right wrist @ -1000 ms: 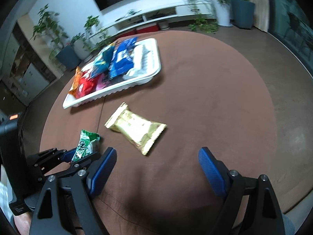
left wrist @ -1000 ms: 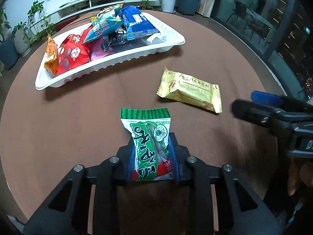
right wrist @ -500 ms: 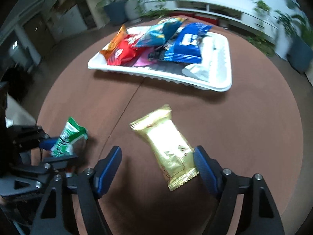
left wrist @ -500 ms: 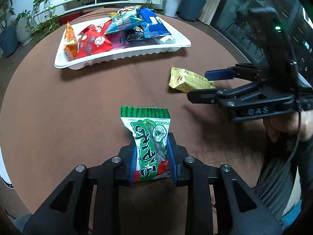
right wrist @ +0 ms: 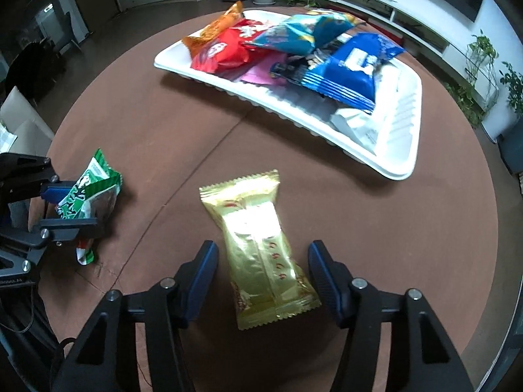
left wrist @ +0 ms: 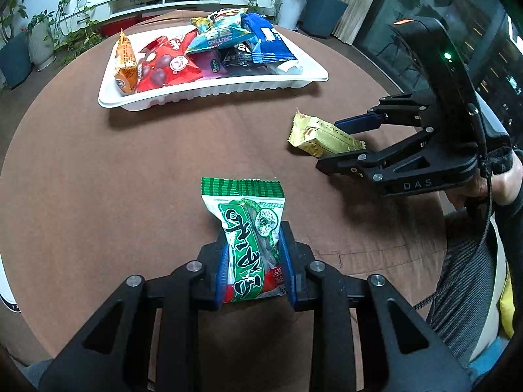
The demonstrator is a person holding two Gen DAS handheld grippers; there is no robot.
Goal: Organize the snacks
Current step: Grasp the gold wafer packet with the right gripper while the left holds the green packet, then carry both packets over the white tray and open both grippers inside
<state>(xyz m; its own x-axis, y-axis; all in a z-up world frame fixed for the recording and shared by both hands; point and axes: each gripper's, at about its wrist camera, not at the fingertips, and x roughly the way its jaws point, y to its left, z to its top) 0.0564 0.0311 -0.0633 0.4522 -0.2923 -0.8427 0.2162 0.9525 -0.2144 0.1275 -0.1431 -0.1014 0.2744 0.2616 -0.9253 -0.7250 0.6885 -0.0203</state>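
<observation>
My left gripper [left wrist: 253, 258] is shut on a green snack packet [left wrist: 250, 228], held over the brown round table [left wrist: 98, 170]; the packet also shows in the right wrist view [right wrist: 90, 192]. A gold snack packet [right wrist: 261, 241] lies flat on the table. My right gripper [right wrist: 263, 261] is open, its blue pads on either side of the gold packet's near end without touching it. The right gripper also shows in the left wrist view [left wrist: 340, 143], around the gold packet [left wrist: 322, 137]. A white tray [right wrist: 405, 150] at the far side holds several snack bags.
In the tray [left wrist: 209, 93] lie an orange bag [left wrist: 124, 65], a red bag [left wrist: 166, 65], a light-blue bag [left wrist: 222, 32] and a dark-blue bag [left wrist: 268, 42]. Potted plants and a white TV shelf stand beyond the table.
My right gripper has swung in over the table and now straddles the gold packet's near end. My left gripper still holds the green packet and has drifted slightly left.
</observation>
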